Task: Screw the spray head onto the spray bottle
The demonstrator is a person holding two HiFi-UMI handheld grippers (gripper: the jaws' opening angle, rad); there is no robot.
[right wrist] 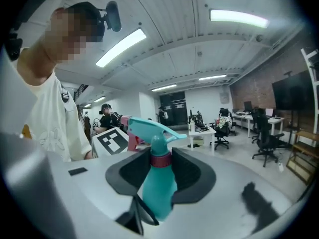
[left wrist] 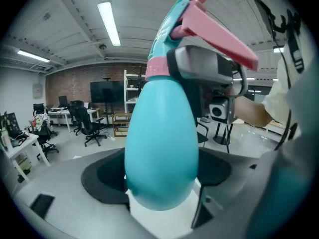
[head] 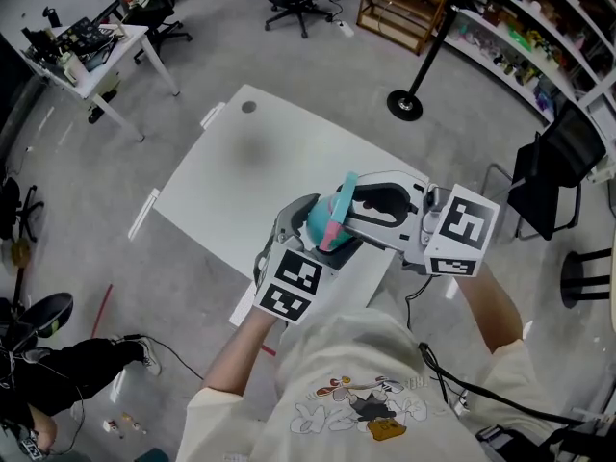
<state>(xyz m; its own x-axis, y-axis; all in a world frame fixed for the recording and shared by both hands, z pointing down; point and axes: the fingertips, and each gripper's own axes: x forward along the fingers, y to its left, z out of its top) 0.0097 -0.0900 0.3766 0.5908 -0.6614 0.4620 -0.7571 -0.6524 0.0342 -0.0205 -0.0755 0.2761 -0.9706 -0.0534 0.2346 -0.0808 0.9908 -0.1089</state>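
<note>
Two grips, one item: L gripper (left wrist: 162, 183) jaws clamped on spray bottle (left wrist: 159, 143) at its fat belly. Prob. light, smooth plastic, slippery, may flex. R gripper (right wrist: 160, 169), jaws half-closed, pinches spray head (right wrist: 149, 128) at pink collar (right wrist: 160, 159); best twist pt, not trigger (left wrist: 214, 39).

Bright ceiling strip lights (left wrist: 109, 23); fisheye edges (corners dark).
</note>
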